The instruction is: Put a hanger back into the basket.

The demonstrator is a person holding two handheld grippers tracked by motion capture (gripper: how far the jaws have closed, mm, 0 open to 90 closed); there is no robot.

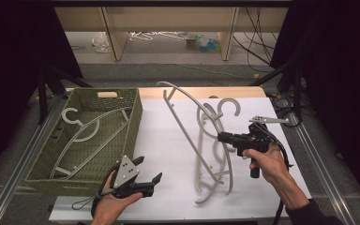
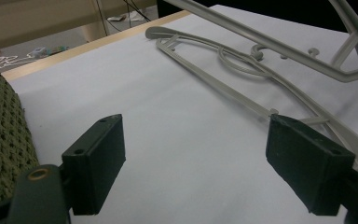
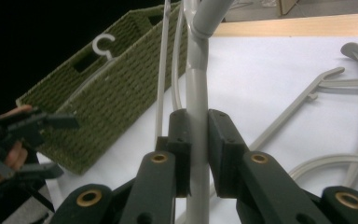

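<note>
Two grippers at work. Right gripper [image 1: 221, 137] sits at about 3 o'clock on the white table [image 1: 168, 140], jaws clamped on the thin grey bar of a raised hanger [image 1: 180, 117]; the right gripper view shows both pads pressed flat on that bar. This hanger is tilted up off the sheet, top end toward 12 o'clock near the wooden edge, lower end among the other hangers.

Left gripper [image 1: 147, 174] rests at 7 o'clock, jaws wide apart, nothing between them; the left gripper view shows bare white sheet between the pads.

Loose hangers [image 1: 215, 154] lie flat in a heap at 4 to 5 o'clock, hooks pointing to 1 o'clock, overlapping each other. Green woven basket [image 1: 133, 122] at 9 to 10 o'clock, one grey hanger inside [image 1: 86, 136] lying slanted along the bottom.

Handling, as judged: moulded plastic, light, fairly stiff but long, so it will swing and pivot around a single pinch point. Smooth round bar, likely slippery, could rotate in the pads. Hooks and notches may snag on the heap below when lifted. Better hold: near the neck under the hook or mid-bar for balance; the free left gripper could steady the far end. Basket opening is narrow against the hanger's length, so it probably has to go in lengthwise.
</note>
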